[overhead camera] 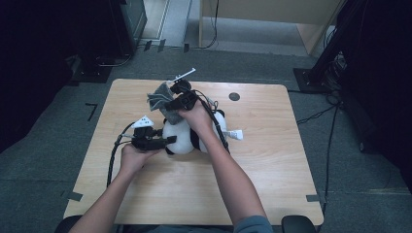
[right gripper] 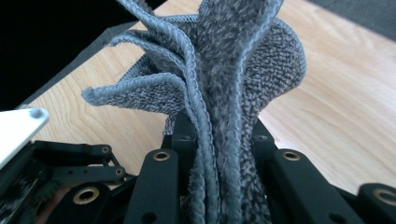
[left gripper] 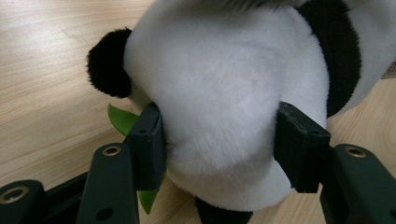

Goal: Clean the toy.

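The left gripper (overhead camera: 171,140) is pressing both pads into the white body of a panda plush toy (left gripper: 224,93), which is lying near the middle of the wooden tabletop (overhead camera: 272,170). A green leaf piece (left gripper: 122,119) is showing just beside one pad. The right gripper (overhead camera: 167,104) is clamping a bunched grey cloth (right gripper: 224,84) between its closed jaws, holding it above the tabletop just beyond the toy, its folds fanning outward.
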Motion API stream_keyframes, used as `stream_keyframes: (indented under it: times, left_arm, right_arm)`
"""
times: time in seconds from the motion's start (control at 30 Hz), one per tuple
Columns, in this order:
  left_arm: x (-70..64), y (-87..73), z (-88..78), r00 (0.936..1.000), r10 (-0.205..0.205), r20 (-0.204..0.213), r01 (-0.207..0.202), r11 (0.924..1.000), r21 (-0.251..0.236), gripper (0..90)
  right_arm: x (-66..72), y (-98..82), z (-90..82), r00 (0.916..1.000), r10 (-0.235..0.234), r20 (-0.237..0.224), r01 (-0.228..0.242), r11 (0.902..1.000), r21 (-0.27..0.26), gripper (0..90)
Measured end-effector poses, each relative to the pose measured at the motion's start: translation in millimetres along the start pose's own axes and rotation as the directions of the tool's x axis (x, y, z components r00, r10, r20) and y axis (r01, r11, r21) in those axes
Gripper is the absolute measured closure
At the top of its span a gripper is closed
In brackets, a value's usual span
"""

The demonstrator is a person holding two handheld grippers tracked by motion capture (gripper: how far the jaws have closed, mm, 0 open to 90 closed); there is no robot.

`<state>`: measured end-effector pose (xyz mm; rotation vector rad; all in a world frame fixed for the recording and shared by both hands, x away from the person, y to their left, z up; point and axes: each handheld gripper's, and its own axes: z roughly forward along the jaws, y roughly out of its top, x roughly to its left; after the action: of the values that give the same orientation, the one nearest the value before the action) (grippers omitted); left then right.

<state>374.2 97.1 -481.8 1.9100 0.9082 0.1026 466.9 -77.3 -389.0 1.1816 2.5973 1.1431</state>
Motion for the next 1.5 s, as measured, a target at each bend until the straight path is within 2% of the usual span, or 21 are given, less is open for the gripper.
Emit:
stream_keyframes:
  times: [0.1,0.17,0.23,0.3,0.6,0.73,0.83,0.97,1.07,1.2,1.27,1.43,1.5]
  left_arm:
    - [0.4,-0.1,-0.2,1.0000,-0.003,-0.001,0.003,1.0000,0.009,42.8]
    - [0.9,-0.3,-0.1,0.9999,-0.010,-0.002,0.010,0.9999,0.012,43.3]
    - [1.1,-0.4,0.2,0.9998,-0.022,-0.004,0.022,0.9997,0.009,44.4]
    - [0.5,-0.1,0.8,0.9995,-0.031,-0.007,0.032,0.9995,0.009,46.6]
    - [-3.6,0.9,3.4,0.9992,-0.028,-0.027,0.029,0.9995,0.013,53.1]
    - [-2.3,0.8,3.2,0.9989,-0.039,-0.025,0.039,0.9991,0.014,53.6]
    - [-3.3,1.5,3.2,0.9990,-0.033,-0.030,0.033,0.9993,0.015,53.7]
    - [-3.4,1.7,3.0,0.9989,-0.036,-0.029,0.037,0.9992,0.017,53.7]
    - [-3.5,1.7,3.2,0.9989,-0.037,-0.030,0.037,0.9992,0.014,53.7]
    - [-3.6,1.7,3.1,0.9989,-0.035,-0.031,0.036,0.9993,0.014,53.7]
    - [-3.6,1.7,3.1,0.9989,-0.036,-0.031,0.036,0.9993,0.014,53.7]
    - [-3.6,1.7,3.0,0.9990,-0.034,-0.030,0.035,0.9993,0.013,53.7]
    - [-3.3,1.7,3.0,0.9989,-0.036,-0.029,0.036,0.9992,0.014,53.7]
  right_arm:
    - [0.6,-2.4,13.2,1.0000,0.000,0.008,0.000,0.9991,0.042,72.5]
    - [0.4,-4.7,19.5,0.9993,-0.012,0.036,0.009,0.9972,0.074,72.5]
    - [-2.0,-7.0,22.4,0.9979,-0.026,0.060,0.020,0.9955,0.092,72.5]
    - [-6.0,-8.0,21.4,0.9977,-0.009,0.068,0.003,0.9952,0.098,72.4]
    - [-20.4,-10.2,5.5,0.9909,-0.028,0.132,0.007,0.9887,0.150,72.5]
    - [-37.5,-14.1,-9.5,0.9810,-0.033,0.191,-0.001,0.9846,0.175,73.1]
    - [-53.0,-21.3,-21.5,0.9787,-0.019,0.204,-0.021,0.9810,0.193,73.2]
    - [-70.7,-30.4,-40.2,0.9778,0.035,0.207,-0.065,0.9878,0.141,72.8]
    - [-80.4,-37.4,-51.2,0.9748,0.077,0.210,-0.102,0.9884,0.113,72.8]
    - [-91.4,-46.6,-63.9,0.9688,0.092,0.230,-0.113,0.9903,0.081,72.4]
    - [-96.3,-52.0,-68.4,0.9661,0.114,0.232,-0.131,0.9898,0.058,72.4]
    - [-112.5,-68.8,-77.3,0.9599,0.167,0.226,-0.177,0.9839,0.026,72.6]
    - [-116.2,-76.3,-79.1,0.9600,0.163,0.228,-0.167,0.9859,-0.003,72.6]
